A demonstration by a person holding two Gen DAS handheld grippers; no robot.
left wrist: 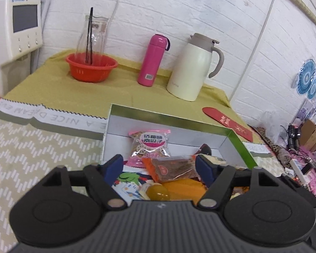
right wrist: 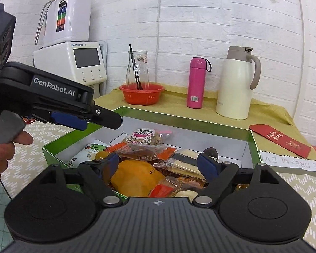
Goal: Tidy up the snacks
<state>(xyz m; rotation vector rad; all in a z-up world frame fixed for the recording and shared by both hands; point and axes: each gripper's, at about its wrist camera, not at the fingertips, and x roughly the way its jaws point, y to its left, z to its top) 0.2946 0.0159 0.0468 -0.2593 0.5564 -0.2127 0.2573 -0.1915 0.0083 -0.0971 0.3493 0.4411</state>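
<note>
Nearest in the right wrist view, the right tongs [right wrist: 155, 164] stand spread wide, blue pads apart, with nothing gripped; they hover over the near end of the green-rimmed box [right wrist: 255, 147]. Below them lies an orange-yellow packet [right wrist: 134, 179] among other wrapped snacks. To the left, the left tongs [right wrist: 104, 121] reach over the box's left rim, carried by a hand [right wrist: 2, 149] whose fingers curl on the trigger.

In the left wrist view the left tongs [left wrist: 160, 165] are also parted, pads clear of everything, above a brown snack in an orange wrapper [left wrist: 174, 166]. Farther in, against the box's far wall, lies a pink-labelled packet [left wrist: 150, 144].

The box sits on a surface [right wrist: 301, 191] covered with a patterned cloth. Beyond it, to the right, a red envelope [right wrist: 281, 140] lies flat on a yellow cloth. Farther still, along the white brick wall, stand, from left to right, a red basket [right wrist: 142, 93] with a glass carafe [right wrist: 137, 67] in it, a pink flask [right wrist: 197, 82] and a cream thermos jug [right wrist: 236, 84]. At far left are two white appliances [right wrist: 78, 63].
</note>
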